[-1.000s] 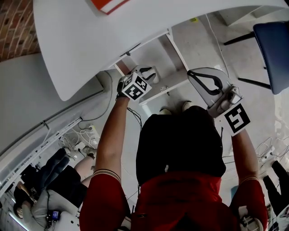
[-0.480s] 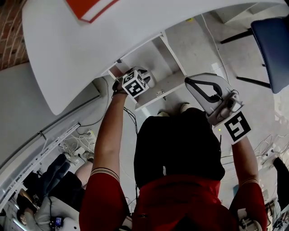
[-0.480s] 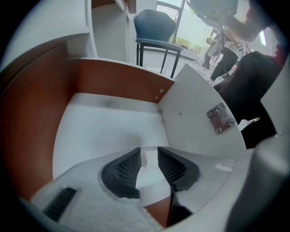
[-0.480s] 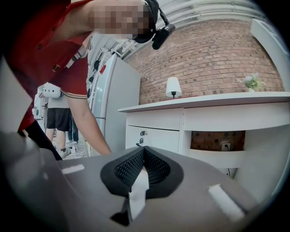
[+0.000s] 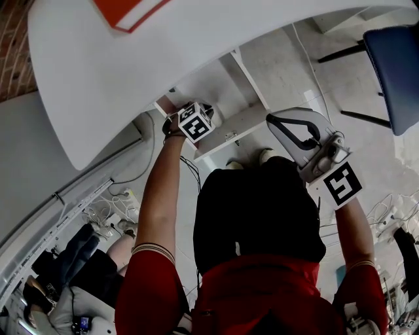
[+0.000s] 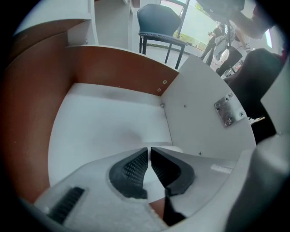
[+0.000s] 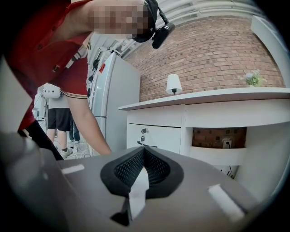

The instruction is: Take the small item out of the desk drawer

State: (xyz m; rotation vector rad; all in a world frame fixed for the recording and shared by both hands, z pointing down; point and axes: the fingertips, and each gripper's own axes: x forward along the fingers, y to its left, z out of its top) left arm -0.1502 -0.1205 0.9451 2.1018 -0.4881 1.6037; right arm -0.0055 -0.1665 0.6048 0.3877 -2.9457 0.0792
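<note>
The white desk drawer (image 5: 243,125) stands pulled out under the desk top (image 5: 131,65). My left gripper (image 5: 207,107) reaches down into it. In the left gripper view the drawer's white floor (image 6: 104,118) and brown walls (image 6: 122,68) look bare, and I cannot make out the small item. The left gripper (image 6: 148,148) is closing: its black pads (image 6: 131,167) stand almost together, with a thin slit left at the tips and nothing visible in it. My right gripper (image 5: 271,119) hangs shut and empty beside the drawer front; the right gripper (image 7: 144,148) points away at a sideboard.
A blue chair (image 5: 396,65) stands at the right, and the left gripper view shows that chair (image 6: 158,20) beyond the drawer. An orange item (image 5: 124,10) lies on the desk top. Cables (image 5: 111,203) and seated people (image 5: 65,262) are at the lower left.
My left gripper has gone up and forward into the drawer. The right gripper has drifted slightly left and stayed shut.
</note>
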